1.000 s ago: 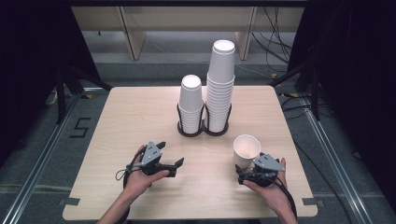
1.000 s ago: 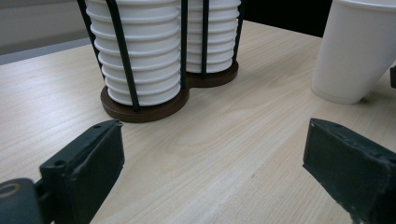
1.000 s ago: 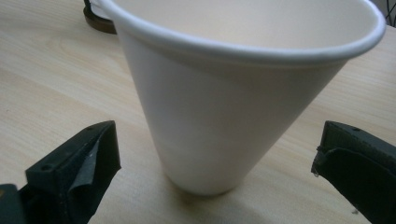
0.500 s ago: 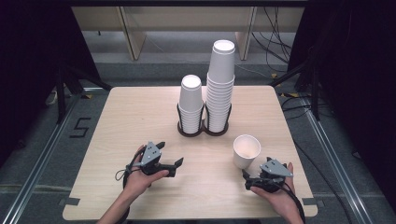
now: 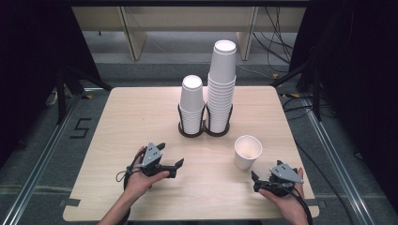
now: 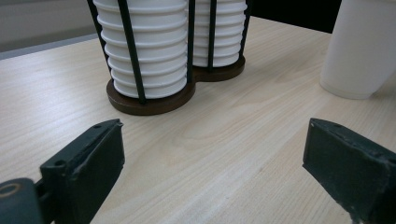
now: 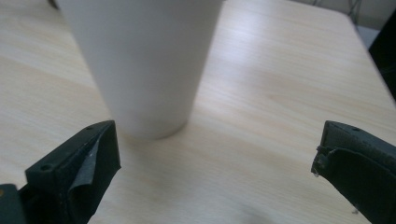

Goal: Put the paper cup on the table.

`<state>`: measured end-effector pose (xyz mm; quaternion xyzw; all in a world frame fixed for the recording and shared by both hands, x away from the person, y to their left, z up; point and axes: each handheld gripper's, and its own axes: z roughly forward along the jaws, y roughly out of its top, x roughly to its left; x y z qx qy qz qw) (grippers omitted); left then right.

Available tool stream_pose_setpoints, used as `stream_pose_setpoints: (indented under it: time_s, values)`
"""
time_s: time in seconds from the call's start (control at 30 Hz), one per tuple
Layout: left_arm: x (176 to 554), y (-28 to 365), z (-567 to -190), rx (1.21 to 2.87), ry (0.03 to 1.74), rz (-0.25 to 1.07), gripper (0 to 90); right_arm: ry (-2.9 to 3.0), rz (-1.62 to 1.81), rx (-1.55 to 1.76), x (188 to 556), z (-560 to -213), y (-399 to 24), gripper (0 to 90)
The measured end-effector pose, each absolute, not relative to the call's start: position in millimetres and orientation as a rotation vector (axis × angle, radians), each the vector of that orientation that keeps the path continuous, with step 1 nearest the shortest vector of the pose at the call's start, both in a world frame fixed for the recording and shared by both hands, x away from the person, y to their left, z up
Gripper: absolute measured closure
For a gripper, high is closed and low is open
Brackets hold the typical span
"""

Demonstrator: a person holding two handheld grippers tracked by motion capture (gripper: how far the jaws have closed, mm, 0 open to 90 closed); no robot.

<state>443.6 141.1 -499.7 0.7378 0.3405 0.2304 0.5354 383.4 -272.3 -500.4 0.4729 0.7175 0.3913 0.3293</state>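
A single white paper cup [image 5: 247, 152] stands upright on the wooden table [image 5: 141, 112], right of centre. My right gripper [image 5: 265, 171] is open near the front edge, just short of the cup and apart from it. In the right gripper view the cup [image 7: 144, 60] rises beyond the wide-spread jaws of that gripper [image 7: 215, 154], nearer the left one. My left gripper [image 5: 171, 154] rests open at the front left, with nothing between its jaws. The left gripper view looks past my left gripper [image 6: 212, 154] at bare wood, the stacks [image 6: 144, 51] and the cup [image 6: 362, 46].
A dark double holder [image 5: 204, 131] at the table's middle carries a short stack of white cups [image 5: 192, 103] and a taller stack [image 5: 221, 84] beside it. Shelving, cables and stands lie on the floor beyond the table.
My right gripper has drawn back from the single cup toward the front right edge. The cup stays where it stood. The left gripper has not moved.
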Motion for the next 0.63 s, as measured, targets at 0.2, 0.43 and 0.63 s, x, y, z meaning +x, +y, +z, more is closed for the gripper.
stream_pose_setpoints:
  time_s: [0.2, 0.43, 0.63]
  values:
    - [443.2, 140.3, -500.9, 1.770, 0.815, 0.551, 5.0, 1.779, 1.041, 1.264, 382.0, -498.4, -281.8, 0.4]
    - [442.6, 138.0, -502.4, 1.774, 0.811, 0.545, 5.0, 1.648, 1.041, 1.295, 380.7, -496.8, -287.7, 0.4]
    - [442.7, 136.1, -503.2, 1.781, 0.805, 0.543, 5.0, 1.622, 1.045, 1.304, 381.6, -498.4, -291.0, 0.4]
